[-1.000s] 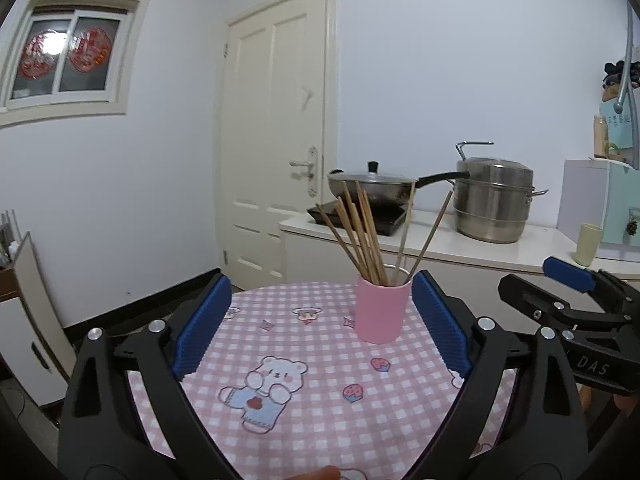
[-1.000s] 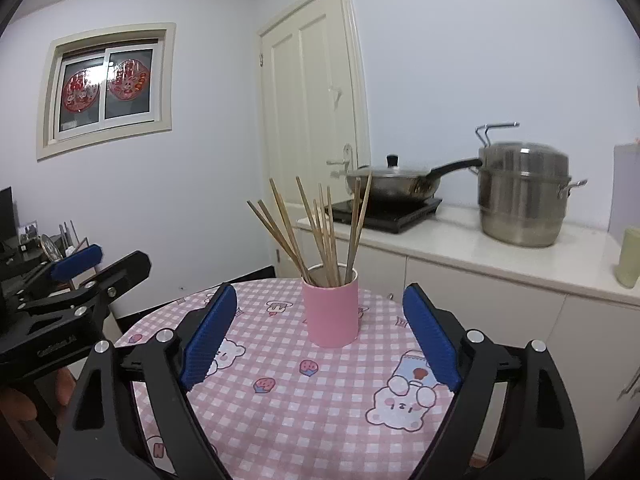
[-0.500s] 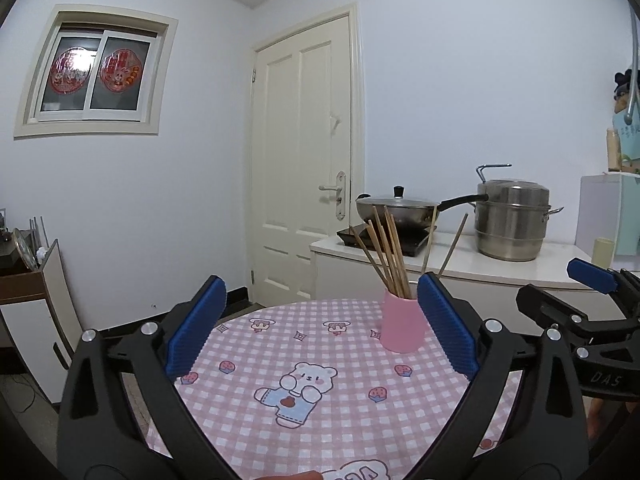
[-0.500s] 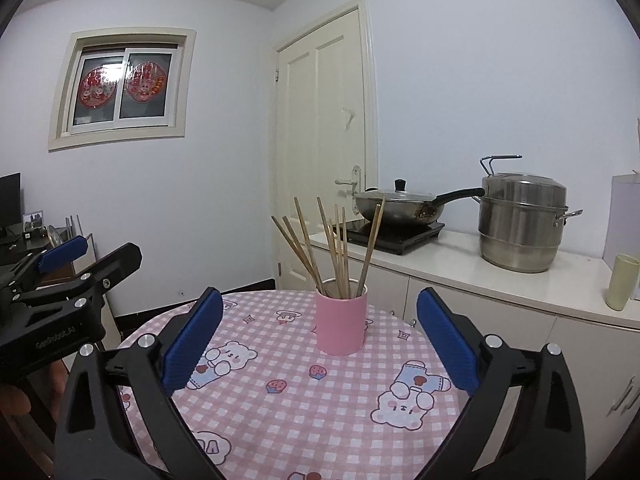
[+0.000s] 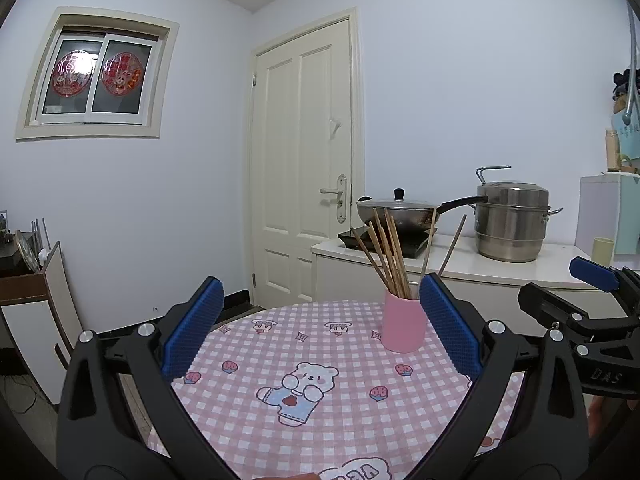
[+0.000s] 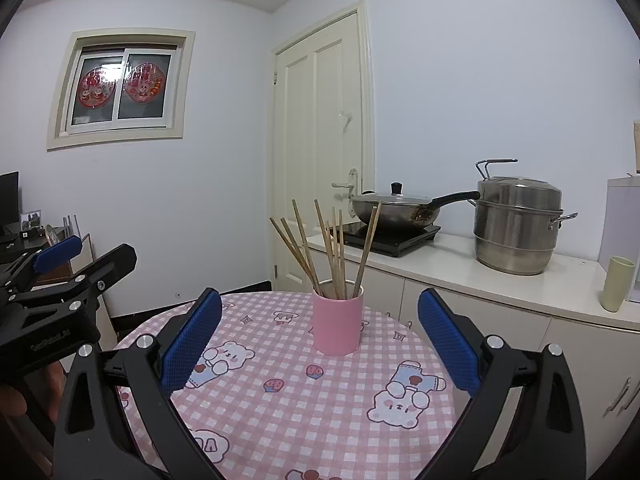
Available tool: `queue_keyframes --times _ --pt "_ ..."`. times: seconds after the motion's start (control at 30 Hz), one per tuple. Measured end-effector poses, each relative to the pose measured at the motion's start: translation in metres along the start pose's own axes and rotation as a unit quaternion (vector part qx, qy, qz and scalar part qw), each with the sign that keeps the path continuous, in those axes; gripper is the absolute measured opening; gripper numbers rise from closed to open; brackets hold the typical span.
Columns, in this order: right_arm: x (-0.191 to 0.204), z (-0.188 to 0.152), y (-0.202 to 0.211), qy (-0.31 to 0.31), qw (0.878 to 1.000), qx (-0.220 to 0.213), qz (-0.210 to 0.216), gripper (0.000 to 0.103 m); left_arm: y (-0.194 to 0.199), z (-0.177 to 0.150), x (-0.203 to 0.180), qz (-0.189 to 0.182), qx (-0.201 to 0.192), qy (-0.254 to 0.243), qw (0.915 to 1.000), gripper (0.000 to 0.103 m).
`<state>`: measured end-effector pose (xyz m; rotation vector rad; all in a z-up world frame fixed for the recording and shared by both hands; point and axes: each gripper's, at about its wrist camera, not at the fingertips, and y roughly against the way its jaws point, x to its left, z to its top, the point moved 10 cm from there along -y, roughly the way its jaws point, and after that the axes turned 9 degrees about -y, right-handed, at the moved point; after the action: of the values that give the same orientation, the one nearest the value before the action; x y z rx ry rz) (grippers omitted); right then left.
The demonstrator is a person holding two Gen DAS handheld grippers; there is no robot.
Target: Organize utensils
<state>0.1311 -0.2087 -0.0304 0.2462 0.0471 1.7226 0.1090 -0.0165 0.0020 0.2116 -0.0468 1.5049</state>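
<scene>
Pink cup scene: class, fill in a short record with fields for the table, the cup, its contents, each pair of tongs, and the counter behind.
table: round, covered by a pink checked cloth with bear prints
cup: pink cup, upright on the cloth
contents: wooden chopsticks standing in the cup, fanned out
left tongs: open, empty, above the table's near edge
right tongs: open, empty, facing the cup, apart from it
counter: lidded wok on a black cooktop, steel steamer pot, pale green cup
</scene>
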Motion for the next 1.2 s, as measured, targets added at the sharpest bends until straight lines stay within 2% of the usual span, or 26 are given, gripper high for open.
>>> queue_keyframes --times 1.2 --pt "0.0027 -0.0074 -0.0013 -0.006 1.0 0.007 0.001 0.095 0.0069 -0.0001 -0.0018 0.009 -0.018 -0.017 0.9997 0.096"
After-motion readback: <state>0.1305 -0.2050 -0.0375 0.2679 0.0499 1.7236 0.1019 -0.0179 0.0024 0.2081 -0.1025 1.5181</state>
